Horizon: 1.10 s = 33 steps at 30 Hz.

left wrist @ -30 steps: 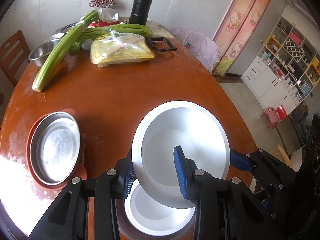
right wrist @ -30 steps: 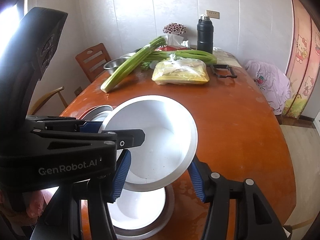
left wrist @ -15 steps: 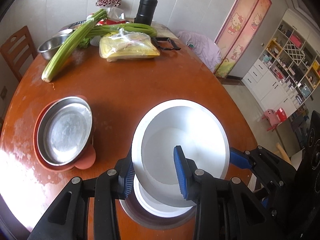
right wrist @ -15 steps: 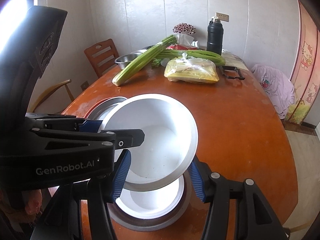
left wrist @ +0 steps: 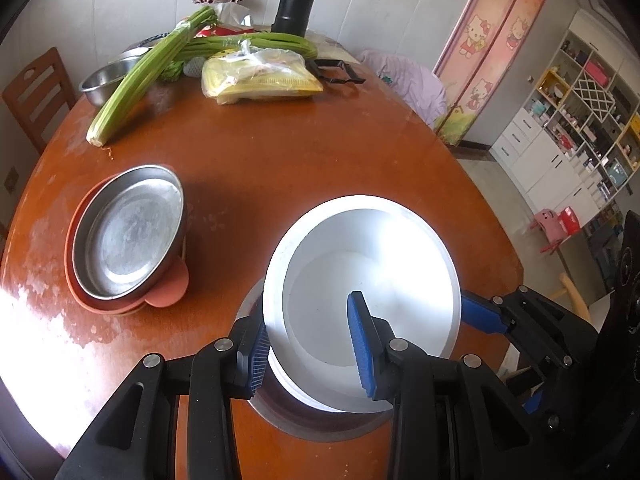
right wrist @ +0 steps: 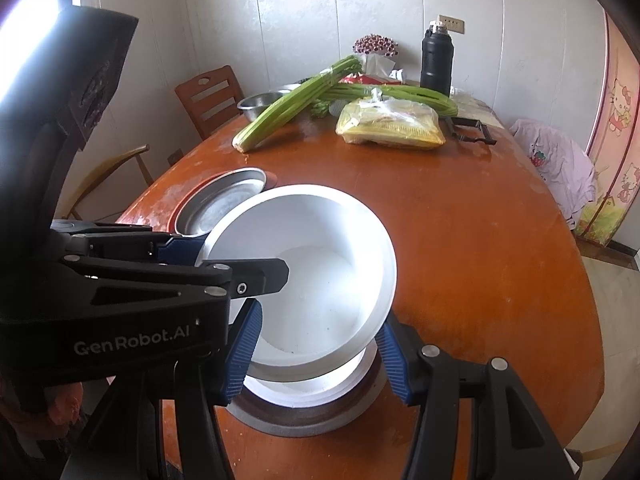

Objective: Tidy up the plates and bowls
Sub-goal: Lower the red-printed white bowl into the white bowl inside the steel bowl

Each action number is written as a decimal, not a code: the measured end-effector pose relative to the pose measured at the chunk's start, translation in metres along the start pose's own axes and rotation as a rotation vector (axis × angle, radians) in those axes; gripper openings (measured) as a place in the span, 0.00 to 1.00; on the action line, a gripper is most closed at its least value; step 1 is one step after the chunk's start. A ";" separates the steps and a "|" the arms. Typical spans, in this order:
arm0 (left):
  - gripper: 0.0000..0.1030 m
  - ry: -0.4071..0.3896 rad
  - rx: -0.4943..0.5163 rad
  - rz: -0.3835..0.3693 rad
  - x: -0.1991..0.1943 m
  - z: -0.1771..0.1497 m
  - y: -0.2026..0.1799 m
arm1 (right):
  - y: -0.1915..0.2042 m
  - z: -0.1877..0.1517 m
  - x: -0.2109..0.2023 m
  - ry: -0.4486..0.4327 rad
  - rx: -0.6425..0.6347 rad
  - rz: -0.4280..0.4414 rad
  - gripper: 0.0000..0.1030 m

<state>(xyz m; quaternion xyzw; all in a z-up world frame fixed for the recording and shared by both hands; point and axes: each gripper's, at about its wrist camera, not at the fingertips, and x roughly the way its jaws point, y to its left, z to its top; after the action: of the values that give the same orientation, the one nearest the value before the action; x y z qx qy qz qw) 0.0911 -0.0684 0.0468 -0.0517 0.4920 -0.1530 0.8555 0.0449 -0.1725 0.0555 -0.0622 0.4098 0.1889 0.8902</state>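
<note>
A white bowl hangs tilted just above the table, held from two sides. My left gripper is shut on its near-left rim, one blue pad outside the wall and one inside. My right gripper is shut on the same white bowl, its pads flanking the lower rim; in the left wrist view it comes in from the right. Right below sits another white dish inside a grey steel plate, mostly hidden by the held bowl. To the left a steel bowl rests in a red plate.
At the far end of the round orange table lie celery stalks, a yellow bag, a black flask and a steel basin. A wooden chair stands at the left. The table edge drops off at the right.
Both grippers have carried the white bowl toward the near edge and slightly down. It now covers most of the white dish, and the grey steel plate has come into view under it.
</note>
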 end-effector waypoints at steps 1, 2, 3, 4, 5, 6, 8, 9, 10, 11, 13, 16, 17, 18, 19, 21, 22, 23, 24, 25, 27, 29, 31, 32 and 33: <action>0.35 0.003 0.000 0.001 0.001 -0.002 0.000 | 0.000 -0.001 0.001 0.003 -0.002 0.003 0.55; 0.35 0.006 0.000 0.002 0.002 -0.003 0.000 | 0.000 -0.003 0.001 0.005 -0.003 0.003 0.55; 0.35 0.013 -0.001 0.004 0.005 -0.005 0.000 | 0.000 -0.004 0.002 0.009 -0.005 0.002 0.55; 0.35 0.017 -0.002 0.007 0.007 -0.006 0.000 | 0.000 -0.005 0.003 0.013 -0.005 0.002 0.55; 0.35 0.018 0.002 0.011 0.008 -0.007 -0.002 | 0.000 -0.006 0.003 0.016 -0.005 0.003 0.55; 0.35 0.021 0.007 0.016 0.010 -0.008 -0.002 | -0.001 -0.008 0.004 0.020 -0.005 0.002 0.55; 0.35 0.024 0.007 0.023 0.012 -0.009 -0.003 | -0.002 -0.009 0.006 0.025 -0.004 0.005 0.55; 0.35 0.025 0.009 0.025 0.013 -0.010 -0.003 | -0.002 -0.009 0.006 0.027 -0.004 0.007 0.55; 0.35 0.026 0.009 0.028 0.014 -0.011 -0.003 | -0.002 -0.010 0.007 0.030 -0.003 0.006 0.55; 0.35 0.027 0.009 0.033 0.015 -0.011 -0.003 | -0.002 -0.011 0.008 0.030 -0.003 0.007 0.55; 0.35 0.029 0.010 0.035 0.017 -0.013 -0.003 | -0.002 -0.012 0.010 0.035 -0.005 0.009 0.55; 0.35 0.032 0.008 0.038 0.020 -0.015 -0.002 | -0.003 -0.015 0.011 0.040 -0.004 0.010 0.55; 0.35 0.033 0.007 0.039 0.020 -0.016 -0.002 | -0.003 -0.016 0.012 0.040 -0.004 0.011 0.55; 0.35 0.036 0.005 0.039 0.022 -0.017 -0.001 | -0.003 -0.016 0.013 0.044 -0.003 0.013 0.55; 0.35 0.036 0.004 0.040 0.022 -0.017 -0.001 | -0.003 -0.017 0.013 0.046 -0.002 0.014 0.55; 0.35 0.038 0.005 0.043 0.023 -0.018 -0.001 | -0.003 -0.017 0.015 0.050 -0.002 0.014 0.55; 0.35 0.039 0.005 0.044 0.024 -0.018 -0.001 | -0.003 -0.017 0.016 0.052 -0.001 0.015 0.55; 0.35 0.039 0.005 0.045 0.024 -0.018 0.000 | -0.003 -0.018 0.017 0.054 -0.001 0.016 0.55; 0.35 0.036 0.004 0.052 0.025 -0.018 0.000 | -0.003 -0.018 0.018 0.056 0.000 0.015 0.55; 0.35 0.033 0.004 0.056 0.024 -0.018 0.000 | -0.003 -0.018 0.018 0.057 0.000 0.015 0.55; 0.35 0.031 0.006 0.061 0.025 -0.018 0.001 | -0.003 -0.019 0.020 0.059 0.000 0.014 0.55; 0.35 0.027 0.011 0.069 0.025 -0.018 0.000 | -0.002 -0.020 0.021 0.064 0.000 0.011 0.55; 0.35 0.023 0.015 0.075 0.025 -0.019 0.000 | -0.002 -0.021 0.022 0.066 0.000 0.010 0.55; 0.35 0.023 0.018 0.076 0.025 -0.019 0.000 | -0.002 -0.021 0.023 0.068 0.002 0.009 0.55; 0.35 0.020 0.019 0.078 0.025 -0.019 0.000 | -0.002 -0.021 0.023 0.067 0.002 0.009 0.55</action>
<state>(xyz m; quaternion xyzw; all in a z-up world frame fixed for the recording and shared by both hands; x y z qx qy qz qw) 0.0869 -0.0753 0.0164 -0.0229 0.5009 -0.1249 0.8562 0.0449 -0.1736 0.0244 -0.0661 0.4400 0.1903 0.8751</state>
